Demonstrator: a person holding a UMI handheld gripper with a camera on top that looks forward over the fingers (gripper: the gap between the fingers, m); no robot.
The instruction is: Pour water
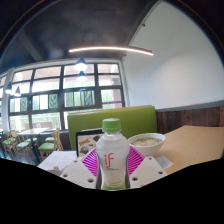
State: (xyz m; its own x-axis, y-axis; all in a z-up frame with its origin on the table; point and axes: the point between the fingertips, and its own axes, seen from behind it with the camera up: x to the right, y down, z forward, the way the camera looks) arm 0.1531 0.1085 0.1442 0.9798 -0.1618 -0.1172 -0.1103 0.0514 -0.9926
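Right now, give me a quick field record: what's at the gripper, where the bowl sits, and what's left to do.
held item: bottle with green cap, upright, between the pink pads
gripper: shut on the bottle, a pad against each side
cap: on
target: white bowl, beyond the bottle, slightly to its right, on the table
background: green seat back, large windows
pour: not started

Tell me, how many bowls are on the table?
1. The bowl sits on the table beyond the gripper, just behind the bottle that stands between its fingers. The bottle hides part of the table, so another could be behind it.
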